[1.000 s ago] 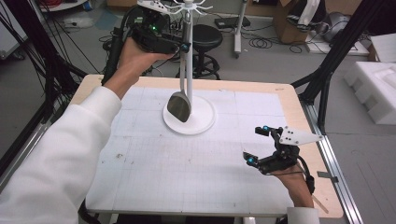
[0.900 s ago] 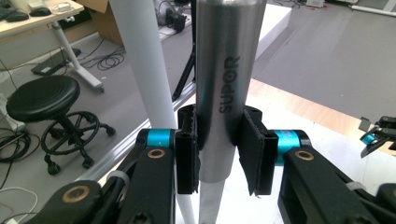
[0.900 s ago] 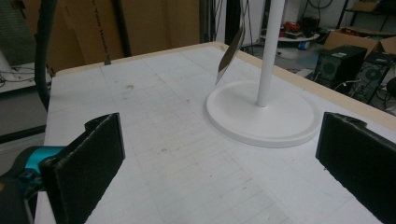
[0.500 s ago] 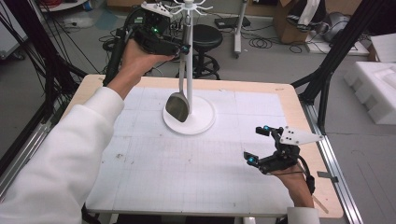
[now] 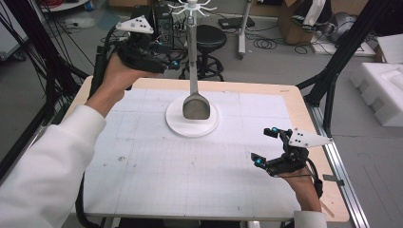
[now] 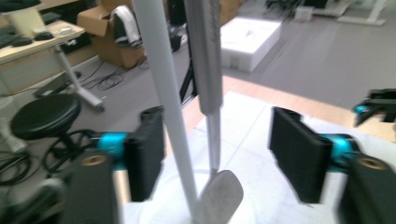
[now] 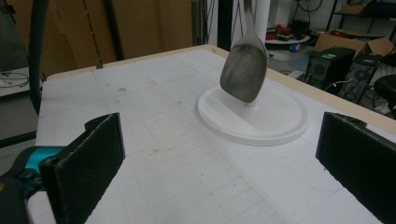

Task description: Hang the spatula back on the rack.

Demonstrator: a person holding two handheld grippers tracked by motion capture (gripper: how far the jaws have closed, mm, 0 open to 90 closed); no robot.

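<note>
A metal spatula (image 5: pixel 196 105) hangs from the top of a white hook stand (image 5: pixel 191 38), its blade just above the stand's round base (image 5: pixel 177 124). My left gripper (image 5: pixel 172 65) is held up left of the pole. Its jaws have just been opening and now stand open. In the left gripper view the spatula handle (image 6: pixel 205 56) and the white pole (image 6: pixel 161 88) rise between the jaws of the left gripper (image 6: pixel 222 154), and neither pad presses on the handle. My right gripper (image 5: pixel 263 146) rests open on the table's right front, aimed at the spatula blade (image 7: pixel 244 65) from some distance, with its jaws (image 7: pixel 219 163) wide apart.
The white gridded mat (image 5: pixel 157 175) covers the wooden table (image 5: pixel 304 102). Black frame legs (image 5: pixel 332 71) stand at the right corner. A stool (image 5: pixel 210 38), boxes and cables lie on the floor behind the table. A white-sleeved forearm (image 5: pixel 52 161) crosses the left side.
The left hand has moved down and to the left, away from the stand's top, and its jaws have opened. The spatula, earlier tilted left, now hangs straight. The right gripper has not moved.
</note>
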